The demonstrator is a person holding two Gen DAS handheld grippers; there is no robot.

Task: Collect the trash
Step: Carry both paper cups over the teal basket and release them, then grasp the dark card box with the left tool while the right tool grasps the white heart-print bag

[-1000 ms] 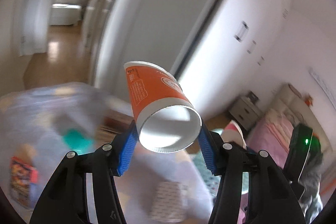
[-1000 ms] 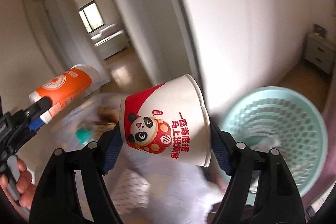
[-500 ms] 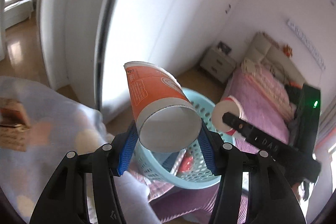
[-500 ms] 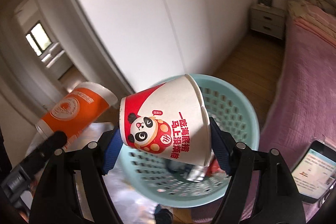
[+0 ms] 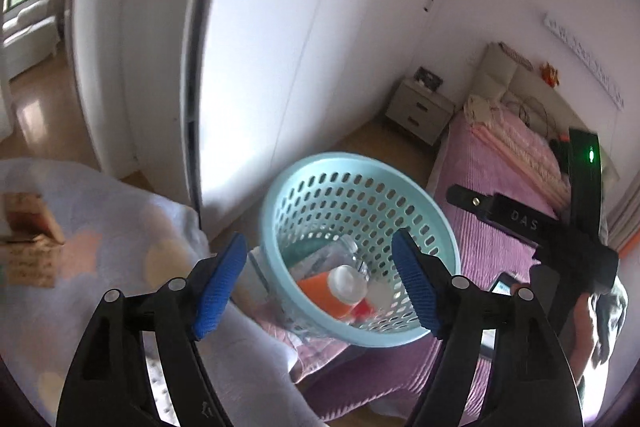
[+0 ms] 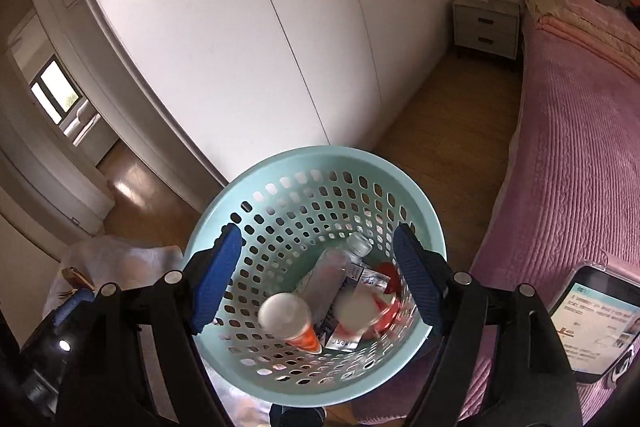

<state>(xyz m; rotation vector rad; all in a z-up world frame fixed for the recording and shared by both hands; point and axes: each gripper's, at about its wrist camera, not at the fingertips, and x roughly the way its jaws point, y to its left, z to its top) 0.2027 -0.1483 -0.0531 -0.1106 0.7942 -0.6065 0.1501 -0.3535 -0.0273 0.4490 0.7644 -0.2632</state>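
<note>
Both cups now lie in the basket point(image 6: 316, 187), a pale green perforated one standing on the floor at the corner of the pink bed point(image 6: 568, 155). The left hand-held gripper point(image 5: 318, 285) and the right hand-held gripper point(image 6: 316, 279) hang above it with their blue pads spread wide and nothing between them. Inside the basket the orange cup point(image 6: 294, 321) lies beside a clear plastic bottle point(image 6: 336, 267), with the red-and-white cup point(image 6: 362, 311) blurred next to it, perhaps not yet at rest. Judging by this, the drop of these two pieces is done. What looks left is a cardboard box point(image 5: 26, 239) on the pale spotted cloth point(image 5: 120, 267) off to the left; whether it counts as trash, or whether more litter lies out of sight, cannot be told. That box shows well only in the left wrist view, which also catches the right hand-held gripper from the side, its black body reaching in over the bed. The right wrist view looks more squarely down into the basket, separates its contents better, and alone shows a lit phone point(image 6: 592, 319) lying on the bed near the basket.
</note>
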